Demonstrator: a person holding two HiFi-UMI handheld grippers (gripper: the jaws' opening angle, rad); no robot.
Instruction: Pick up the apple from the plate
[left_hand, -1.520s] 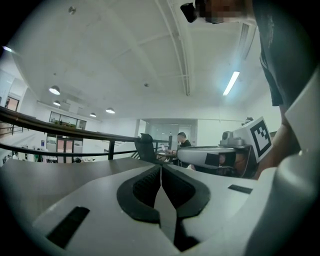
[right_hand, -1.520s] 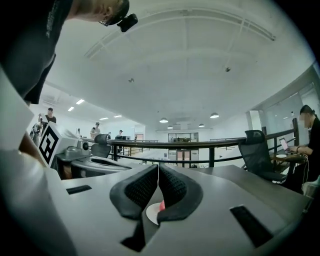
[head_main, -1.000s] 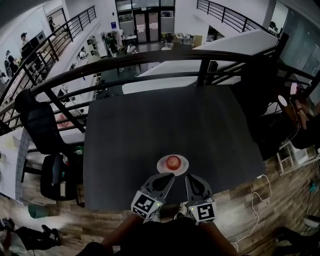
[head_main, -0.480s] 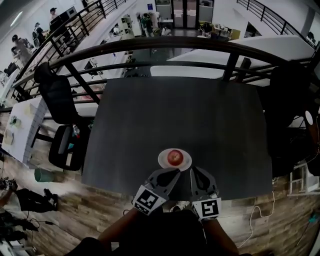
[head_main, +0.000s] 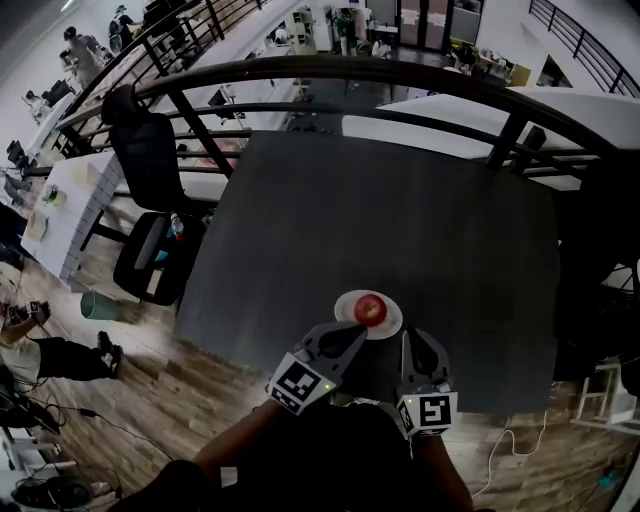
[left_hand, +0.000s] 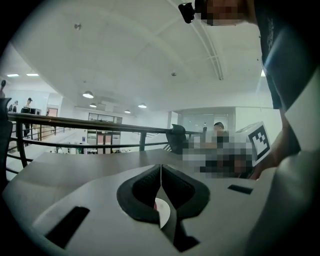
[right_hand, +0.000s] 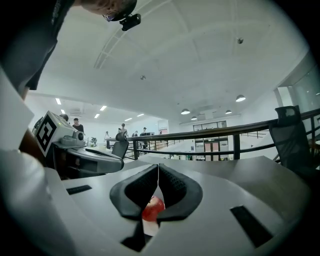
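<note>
A red apple (head_main: 370, 309) rests on a small white plate (head_main: 385, 326) near the front edge of the dark table (head_main: 400, 220). My left gripper (head_main: 356, 333) is shut and empty, its tip at the plate's near left rim. My right gripper (head_main: 413, 338) is also shut and empty, just right of the plate. In the right gripper view the apple (right_hand: 154, 207) shows low behind the closed jaws (right_hand: 158, 173). The left gripper view shows only a sliver of plate (left_hand: 164, 209) under its closed jaws (left_hand: 160, 175).
A black railing (head_main: 300, 75) runs along the table's far side. A black office chair (head_main: 150, 160) stands left of the table, over a wooden floor (head_main: 170, 390). The table's front edge passes just under both grippers.
The head view has swung, so the table and plate sit further right. Both grippers moved forward with it; the left tip is nearer the plate and the right has spread to the right.
</note>
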